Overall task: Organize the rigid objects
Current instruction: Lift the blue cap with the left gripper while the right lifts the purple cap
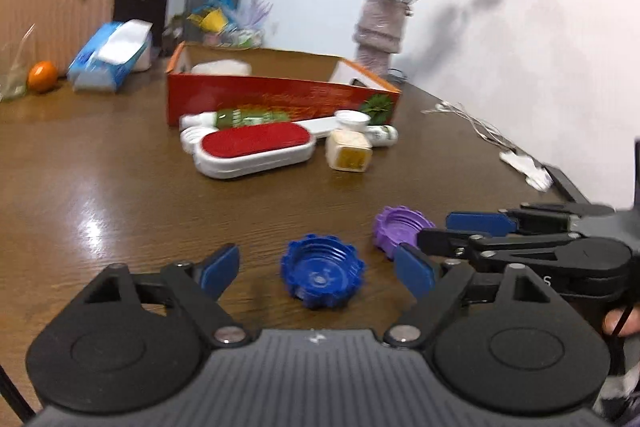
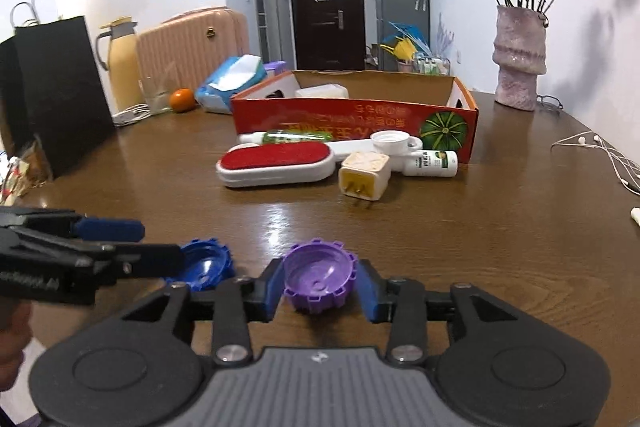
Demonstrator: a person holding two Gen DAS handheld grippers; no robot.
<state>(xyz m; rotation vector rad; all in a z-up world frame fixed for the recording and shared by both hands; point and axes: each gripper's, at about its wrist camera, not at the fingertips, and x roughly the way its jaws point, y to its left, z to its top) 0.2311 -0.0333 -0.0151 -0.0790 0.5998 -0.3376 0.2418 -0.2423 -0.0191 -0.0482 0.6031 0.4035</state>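
A blue ridged cap (image 1: 322, 275) lies on the wooden table between the wide-open fingers of my left gripper (image 1: 318, 273), untouched; it also shows in the right wrist view (image 2: 208, 264). A purple ridged cap (image 2: 319, 280) sits between the pads of my right gripper (image 2: 320, 287), which are closed against its sides. In the left wrist view the purple cap (image 1: 398, 230) shows with the right gripper (image 1: 444, 231) at it. An open red cardboard box (image 2: 356, 119) stands further back.
In front of the box lie a red lint brush (image 2: 276, 163), a cream plug adapter (image 2: 362, 175), a green tube (image 2: 296, 137) and a white bottle (image 2: 434, 163). A vase (image 2: 518, 63), earphones (image 2: 608, 155), tissue pack (image 2: 232, 81), orange (image 2: 182, 99) and black bag (image 2: 56, 95) ring the table.
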